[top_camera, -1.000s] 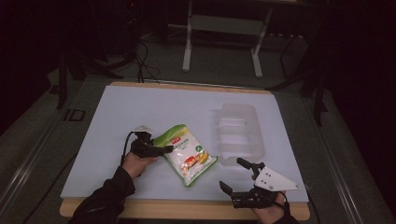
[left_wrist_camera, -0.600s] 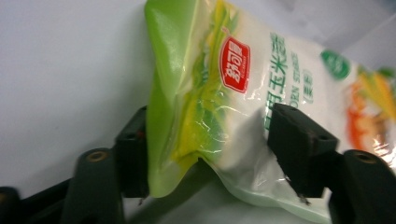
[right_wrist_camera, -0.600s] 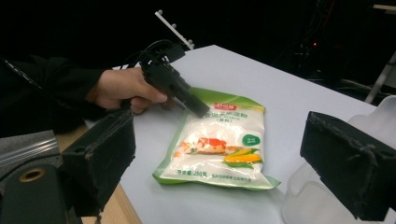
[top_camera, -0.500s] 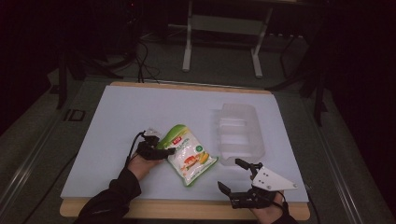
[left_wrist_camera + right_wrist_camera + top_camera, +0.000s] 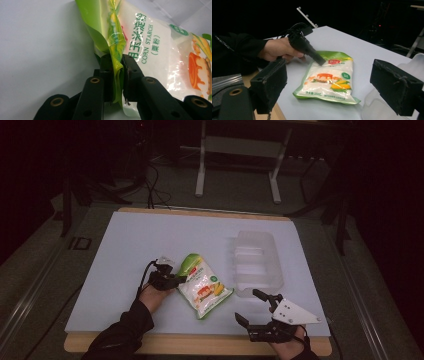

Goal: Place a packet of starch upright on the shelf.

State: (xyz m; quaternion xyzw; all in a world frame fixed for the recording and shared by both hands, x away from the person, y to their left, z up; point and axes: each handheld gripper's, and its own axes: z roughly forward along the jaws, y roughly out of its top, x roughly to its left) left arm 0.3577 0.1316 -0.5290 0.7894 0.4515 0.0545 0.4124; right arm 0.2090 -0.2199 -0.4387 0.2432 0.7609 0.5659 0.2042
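left gripper [image 5: 115, 75]: jaws just closed, pinching corn starch bag [image 5: 204, 285] edge | right gripper [image 5: 255, 307]: jaws wide, near table [image 5: 125, 245] front edge | clear tray [image 5: 255, 262] beside bag

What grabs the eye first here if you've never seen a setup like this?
The bright green and white bag of corn starch lying mid-table stands out against the pale table. The left gripper has just been closing and now pinches the bag's green edge. To the bag's right sits a clear plastic tray, and the right gripper waits open near the front edge.
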